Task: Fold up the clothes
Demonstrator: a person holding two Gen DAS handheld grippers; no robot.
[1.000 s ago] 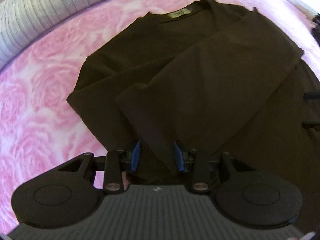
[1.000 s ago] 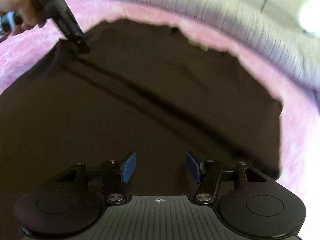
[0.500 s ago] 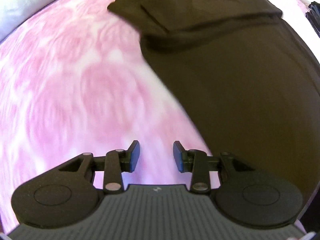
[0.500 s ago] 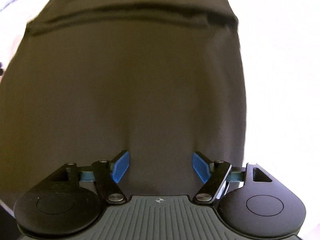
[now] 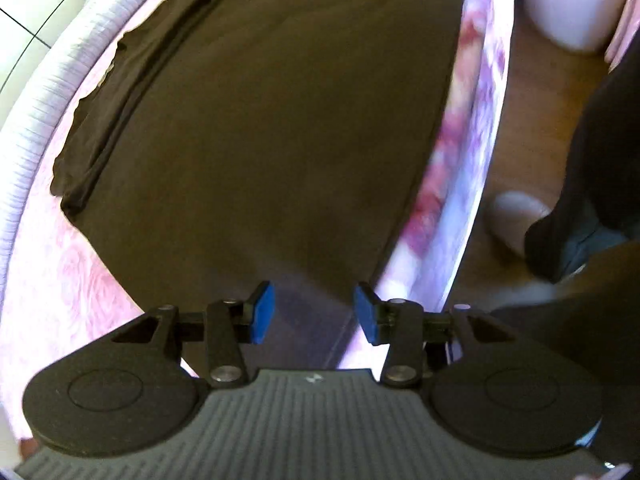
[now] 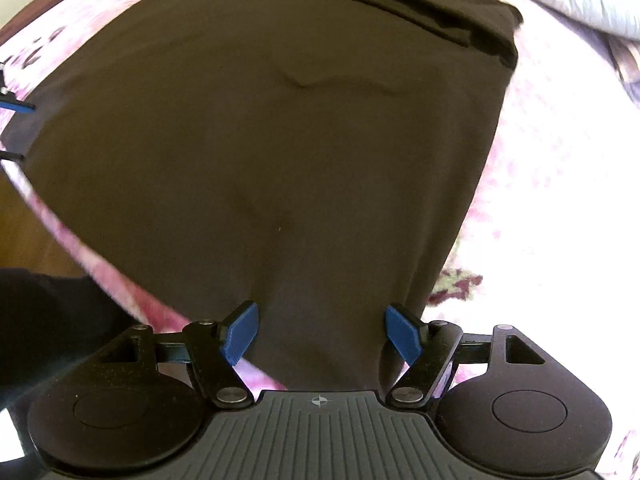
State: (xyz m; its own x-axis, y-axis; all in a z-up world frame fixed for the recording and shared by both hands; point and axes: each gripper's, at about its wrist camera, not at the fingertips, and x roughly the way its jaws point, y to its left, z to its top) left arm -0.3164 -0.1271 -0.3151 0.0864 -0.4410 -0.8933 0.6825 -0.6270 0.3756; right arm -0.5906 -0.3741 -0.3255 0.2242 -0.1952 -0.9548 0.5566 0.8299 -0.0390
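Both grippers, left gripper [image 5: 314, 312] and right gripper [image 6: 322, 334], have moved down to the hem corners of the dark long-sleeved top [image 6: 280, 140], fingers spread, gripping nothing. Sleeves lie folded across its far end on the pink floral bedspread [image 5: 60, 292]; lengthwise fold likely next.

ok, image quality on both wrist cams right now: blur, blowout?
Left wrist: motion smear on the pink floral bedspread edge; dark brown long-sleeved shirt stays fairly readable. Right wrist: bedspread on the right is blown out to white; shirt is underexposed, with only faint creases showing. Both: strong fisheye bending.
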